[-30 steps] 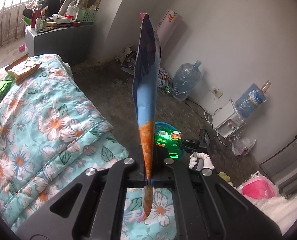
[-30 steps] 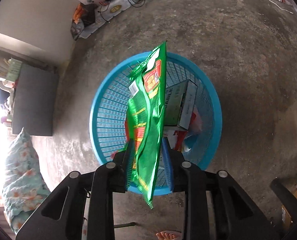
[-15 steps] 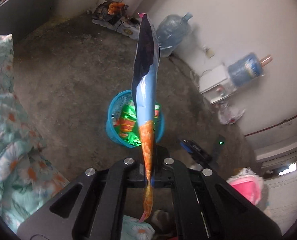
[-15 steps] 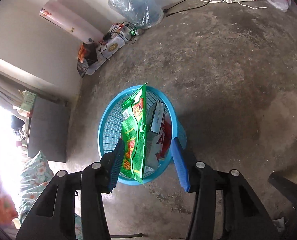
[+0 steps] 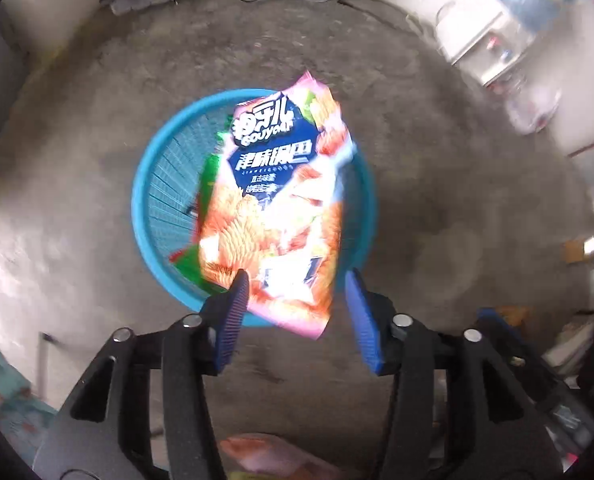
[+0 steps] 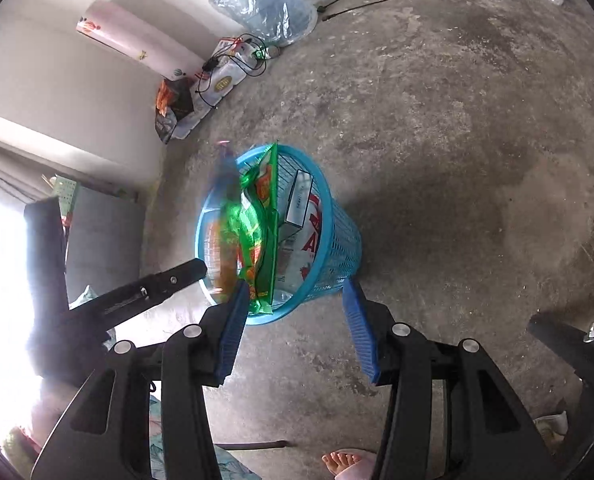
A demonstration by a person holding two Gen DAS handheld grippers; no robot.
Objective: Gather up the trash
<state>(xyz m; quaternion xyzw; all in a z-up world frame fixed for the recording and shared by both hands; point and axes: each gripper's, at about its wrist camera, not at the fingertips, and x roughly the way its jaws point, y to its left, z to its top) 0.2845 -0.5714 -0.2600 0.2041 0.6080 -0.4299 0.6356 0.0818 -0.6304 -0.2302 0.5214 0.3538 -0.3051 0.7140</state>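
In the left wrist view my left gripper (image 5: 295, 284) hangs over the blue basket (image 5: 153, 184), its jaws opening. The pink and orange snack bag (image 5: 281, 208) lies face up and loose between the blue pads, blurred, above the basket mouth. A green bag (image 5: 209, 176) shows under it. In the right wrist view my right gripper (image 6: 295, 288) is open and empty, a little back from the basket (image 6: 337, 256). The green bag (image 6: 257, 224) stands inside beside a white box (image 6: 299, 204). The snack bag (image 6: 225, 200) is a blur at the basket's left rim, by a black finger (image 6: 169, 280) of the left gripper.
Bare concrete floor surrounds the basket. A big water jug (image 6: 261, 4) and a power strip with cables (image 6: 229, 72) lie by the far wall. A grey cabinet (image 6: 101, 232) stands at left. A bare foot (image 6: 345, 460) is near the bottom edge. A white appliance (image 5: 473, 36) sits at upper right.
My left gripper swung from the bed to over the basket, tipped down and opened; the snack bag turned flat and came free. My right gripper let go of the green bag and drew back.
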